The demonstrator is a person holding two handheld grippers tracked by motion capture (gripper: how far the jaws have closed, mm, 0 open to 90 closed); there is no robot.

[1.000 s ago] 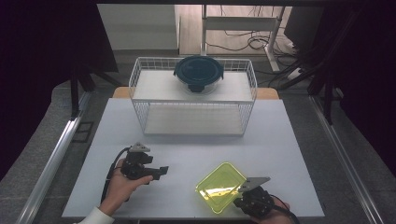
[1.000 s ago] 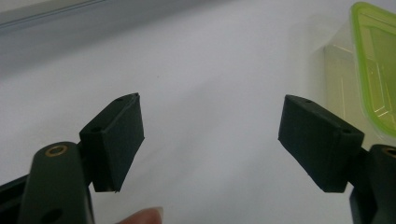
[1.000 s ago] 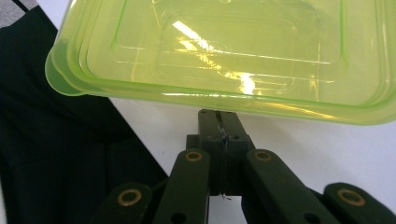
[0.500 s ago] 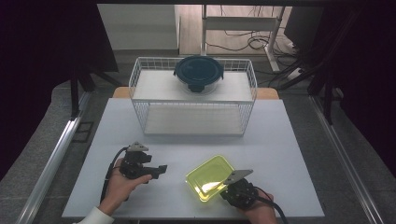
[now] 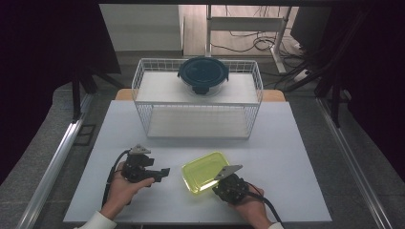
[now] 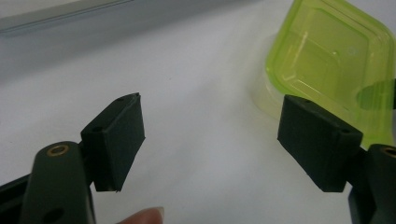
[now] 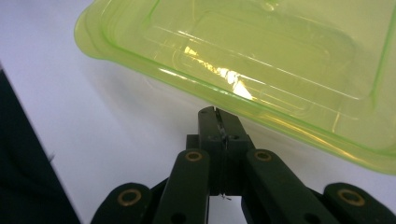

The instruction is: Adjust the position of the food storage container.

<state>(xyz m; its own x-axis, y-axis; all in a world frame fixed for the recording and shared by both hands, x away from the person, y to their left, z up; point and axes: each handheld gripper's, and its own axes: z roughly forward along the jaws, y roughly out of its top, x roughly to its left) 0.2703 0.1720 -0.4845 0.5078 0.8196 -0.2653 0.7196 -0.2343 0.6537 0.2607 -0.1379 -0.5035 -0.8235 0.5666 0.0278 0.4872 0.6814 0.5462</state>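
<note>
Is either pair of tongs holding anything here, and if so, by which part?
The right tongs are shut on the rim of the green container, at its near edge. The left tongs are open and hold nothing.

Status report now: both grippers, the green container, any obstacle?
Left hand-held gripper open, empty. Right hand-held gripper shut on green container rim. Wire basket behind, path clear.

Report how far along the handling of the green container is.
Done: the right gripper is shut on the rim of the green container on the white table. In hand: the container sits between both grippers. Left: the left gripper is open beside it, holding nothing.
</note>
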